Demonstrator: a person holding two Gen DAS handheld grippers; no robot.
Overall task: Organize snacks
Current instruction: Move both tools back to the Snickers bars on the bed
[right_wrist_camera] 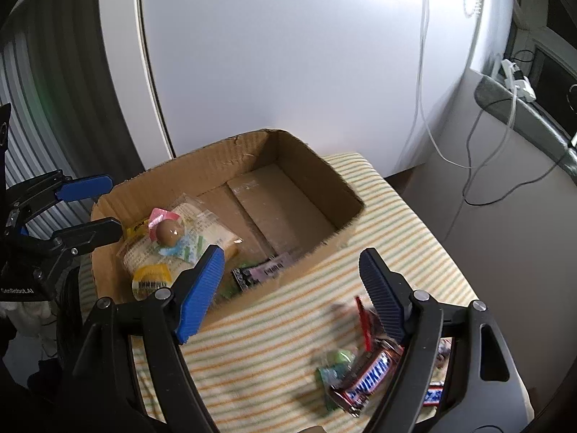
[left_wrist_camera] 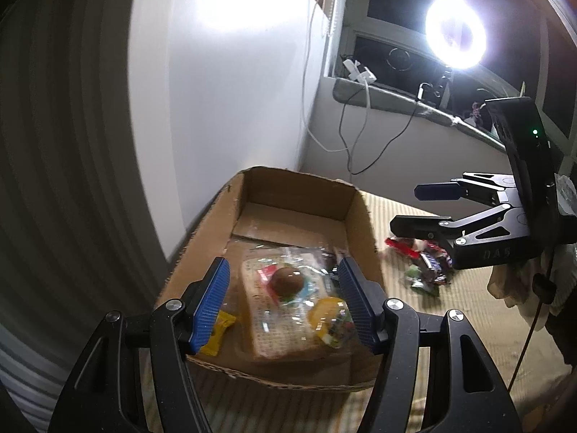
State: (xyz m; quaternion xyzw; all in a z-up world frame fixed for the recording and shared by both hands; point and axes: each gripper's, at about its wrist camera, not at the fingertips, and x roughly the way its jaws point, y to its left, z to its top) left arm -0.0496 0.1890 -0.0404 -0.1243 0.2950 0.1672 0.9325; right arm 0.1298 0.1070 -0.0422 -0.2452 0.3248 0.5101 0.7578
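An open cardboard box [left_wrist_camera: 359, 216] stands on a striped cloth [right_wrist_camera: 259, 346]. Inside lie a clear cracker packet [left_wrist_camera: 274, 324] with a brown ball candy [left_wrist_camera: 286, 281] on top, a yellow jelly cup [left_wrist_camera: 330, 315], a yellow wrapper [left_wrist_camera: 220, 332] and a purple-black bar [right_wrist_camera: 263, 269]. My left gripper [left_wrist_camera: 285, 303] hangs open over the box's near end, its pads apart from the snacks. My right gripper [right_wrist_camera: 292, 288] stands open above the cloth beside the box. Under its right finger lie a Snickers bar [right_wrist_camera: 368, 375], a red wrapper [right_wrist_camera: 364, 324] and a green candy [right_wrist_camera: 333, 364].
A white wall rises right behind the box. A bright ring light [left_wrist_camera: 456, 34] stands on the window sill [left_wrist_camera: 396, 97] at the back right, with cables [left_wrist_camera: 346, 137] hanging down. The cloth's right edge [right_wrist_camera: 432, 223] drops off toward the floor.
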